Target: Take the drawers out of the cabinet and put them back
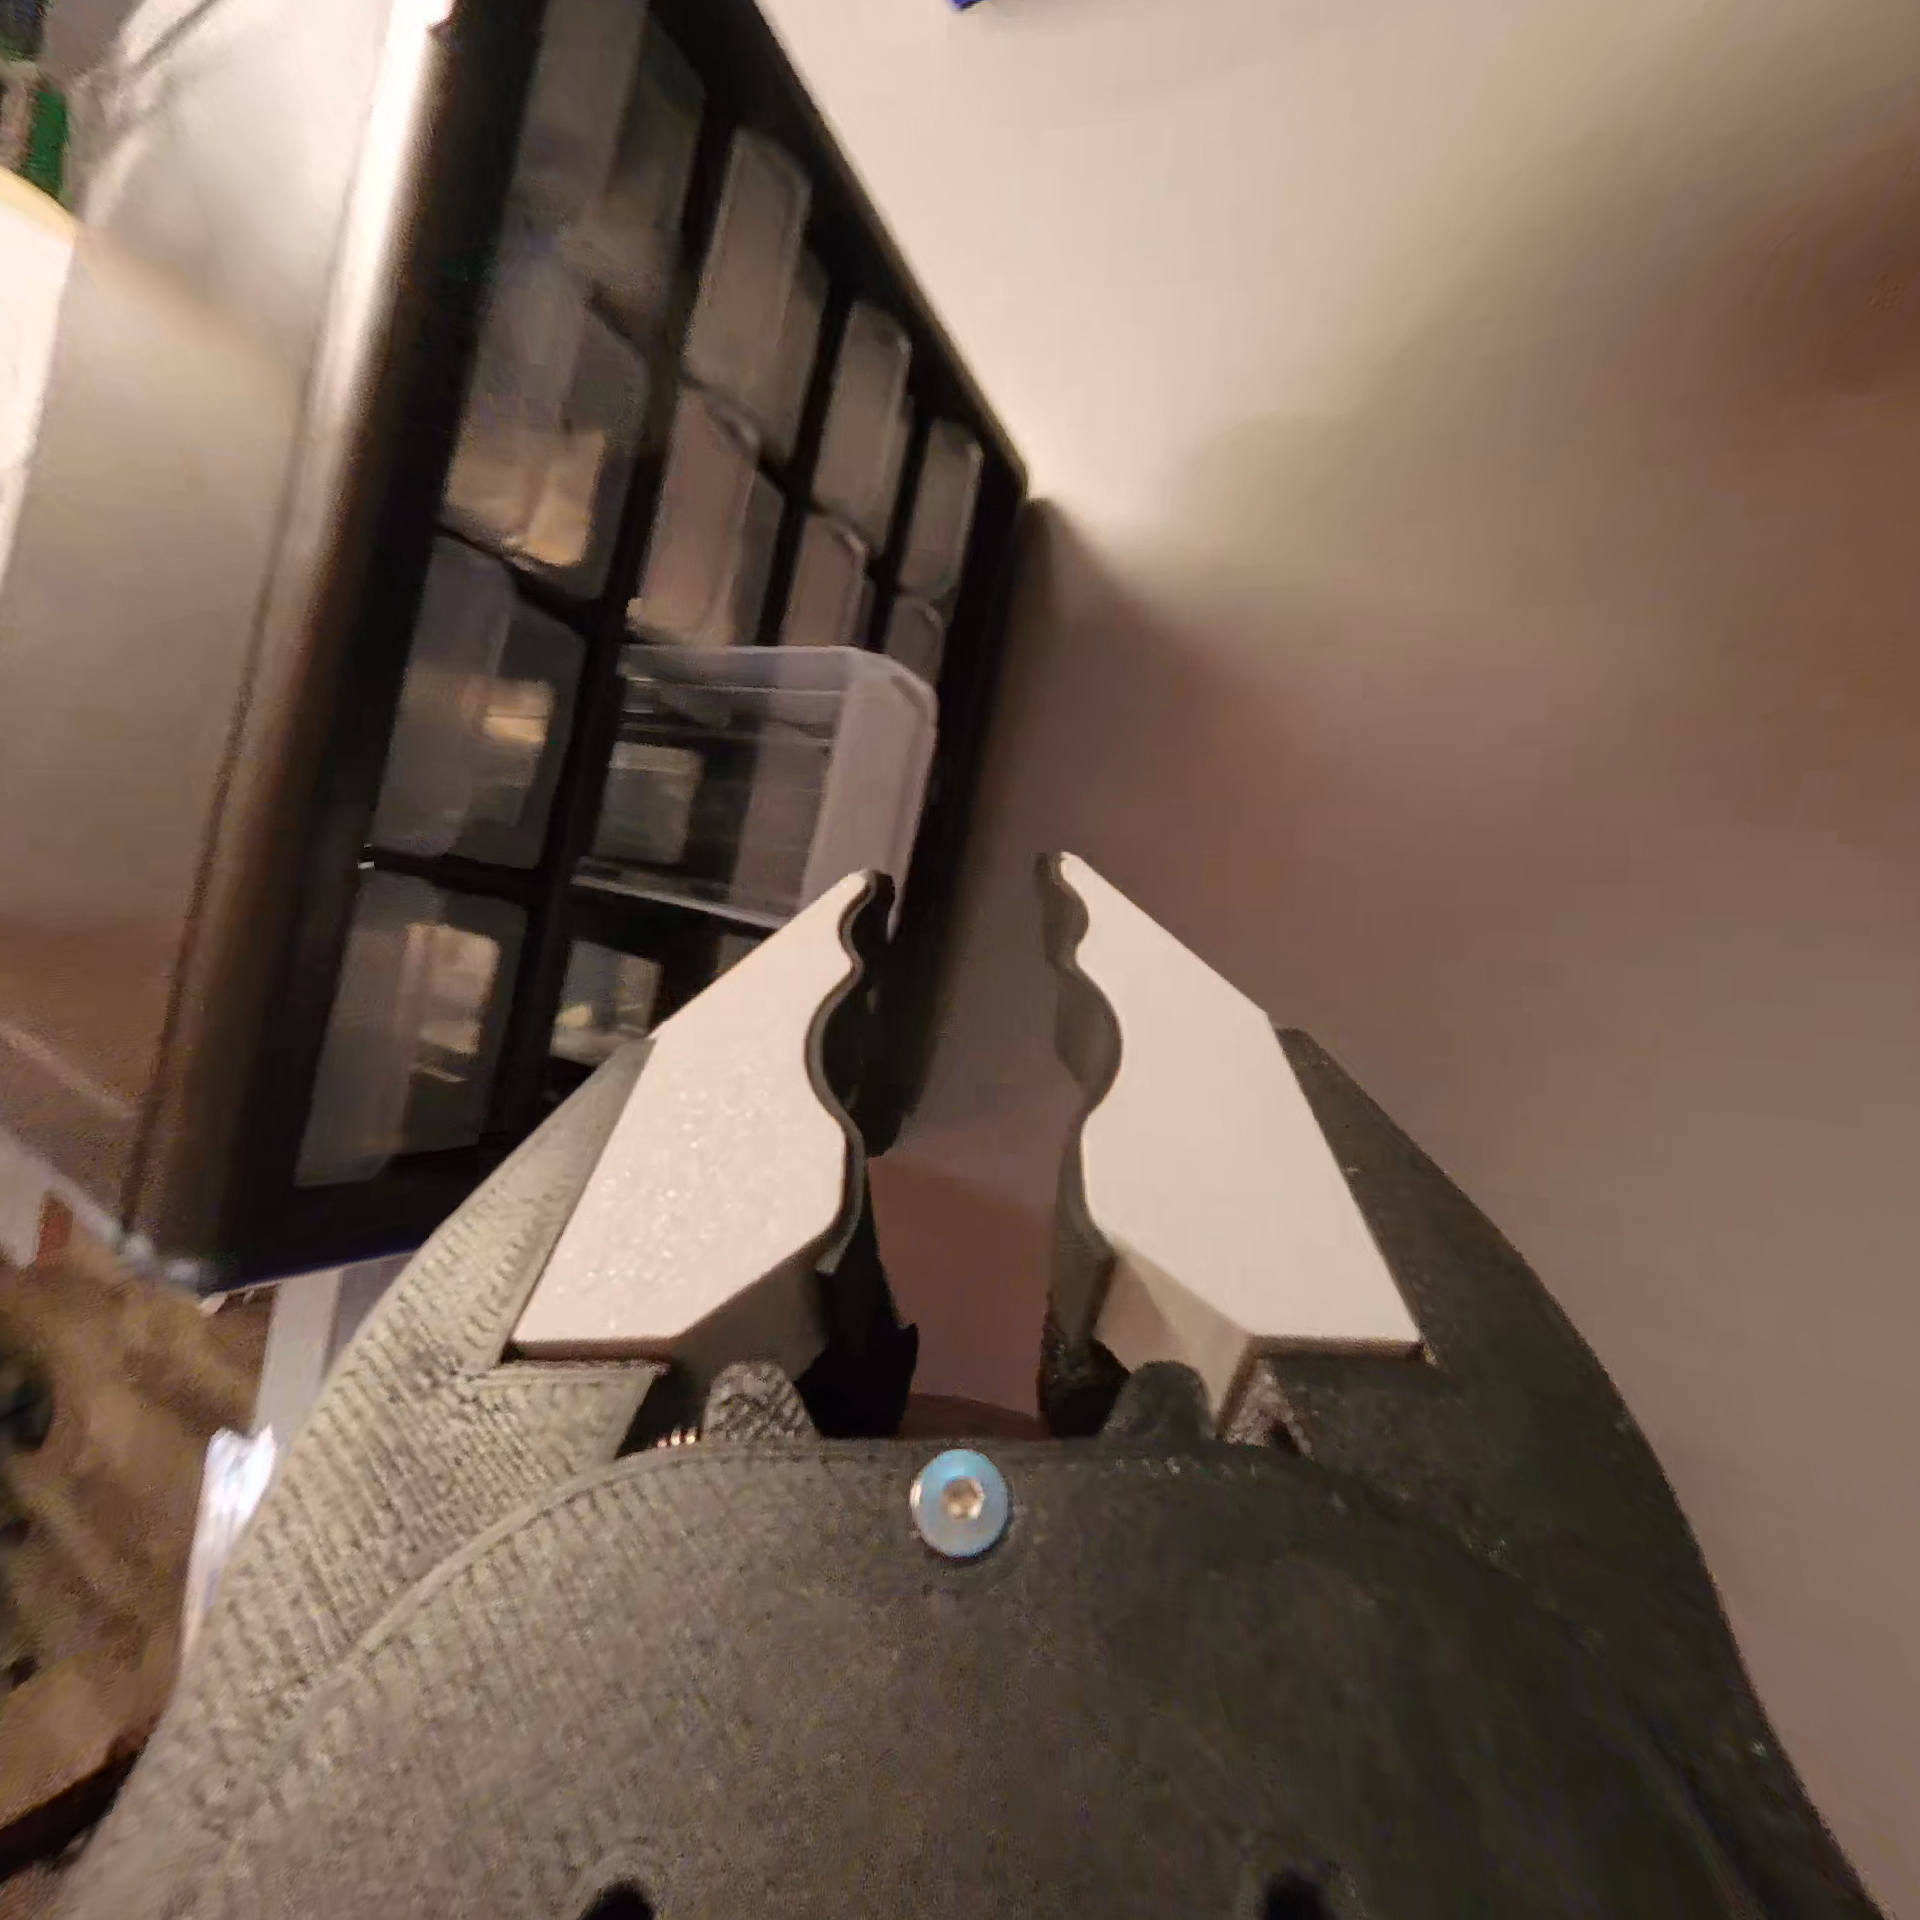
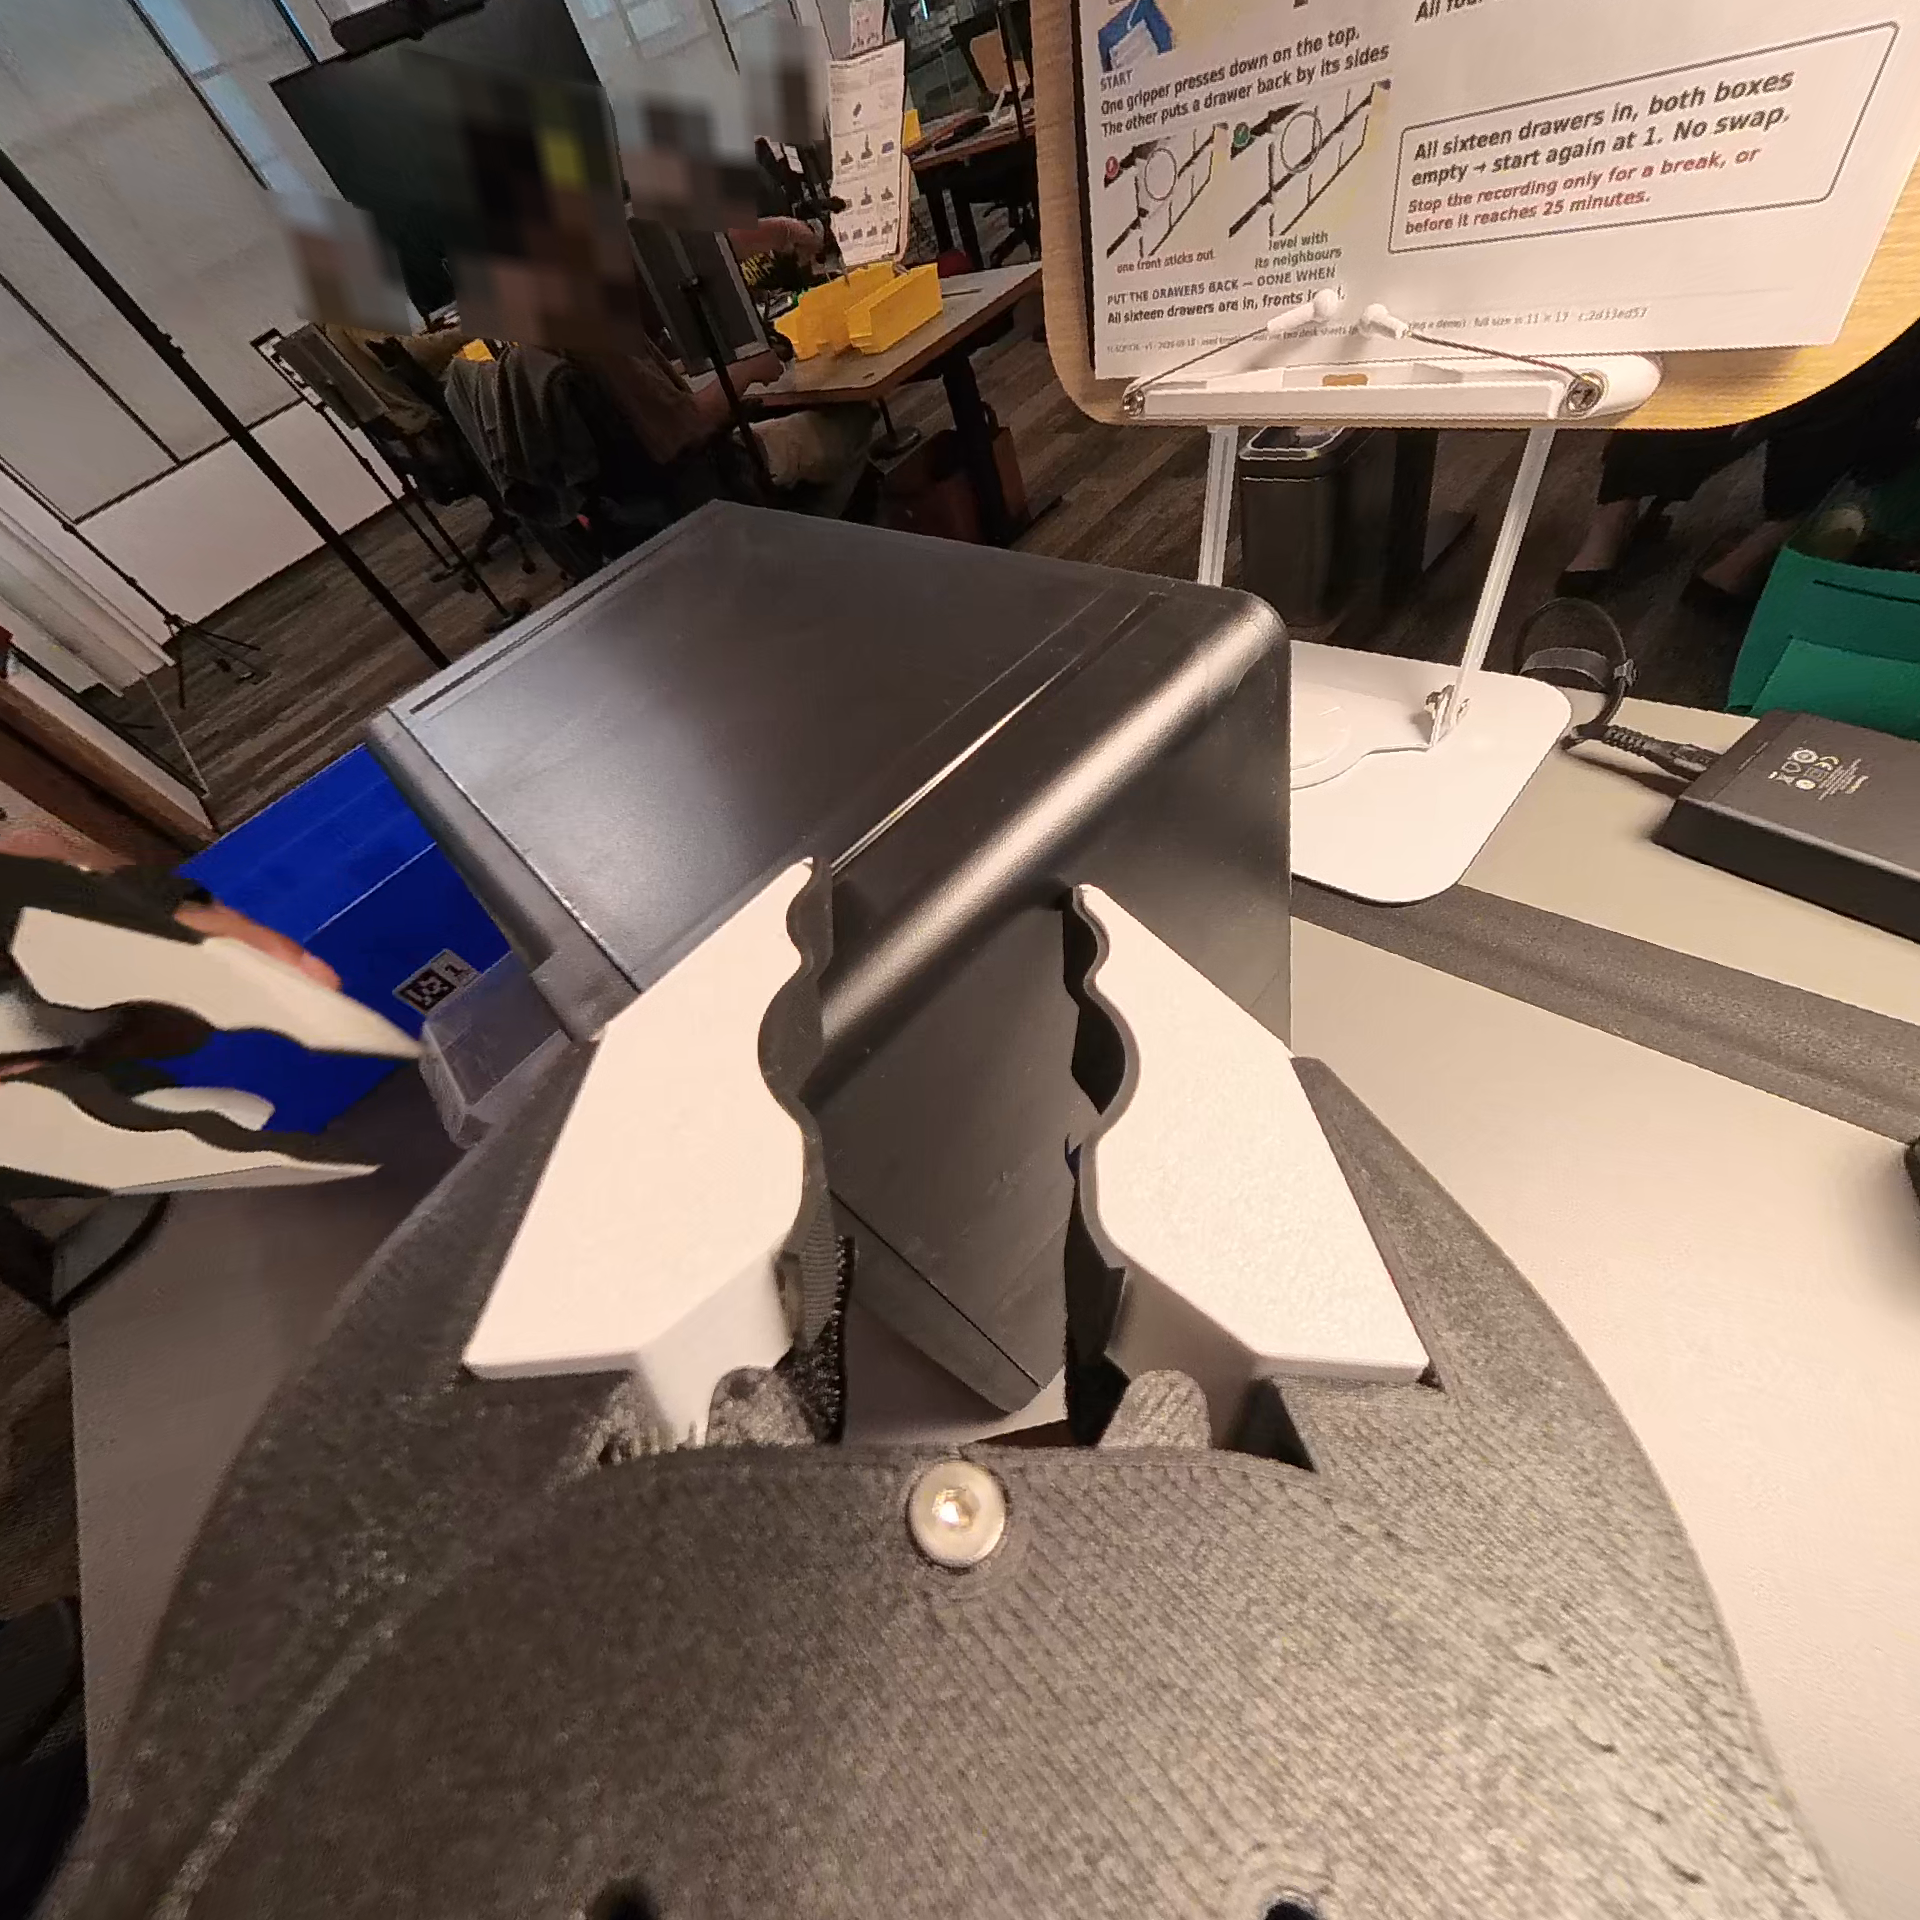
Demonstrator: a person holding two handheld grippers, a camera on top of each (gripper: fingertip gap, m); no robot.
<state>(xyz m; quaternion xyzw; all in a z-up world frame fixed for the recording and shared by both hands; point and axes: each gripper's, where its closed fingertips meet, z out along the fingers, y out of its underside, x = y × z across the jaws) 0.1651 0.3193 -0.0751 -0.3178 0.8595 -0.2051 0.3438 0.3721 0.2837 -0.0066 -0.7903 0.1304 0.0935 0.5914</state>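
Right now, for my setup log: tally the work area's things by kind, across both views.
black cabinet: 1
pulled-out clear drawer: 1
blue box: 1
white stand: 1
flat black box: 1
grippers: 2, left gripper and right gripper
Total: 7

cabinet [image 1: 582, 623]: black, grid of compartments, upright on bench | drawers [image 1: 758, 281]: clear plastic, most seated flush | one drawer [image 1: 790, 769]: protruding from front, lower rows

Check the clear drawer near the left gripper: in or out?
Partly out. The clear drawer juts from the black cabinet front while its neighbours sit flush; the left gripper is open, not holding it.
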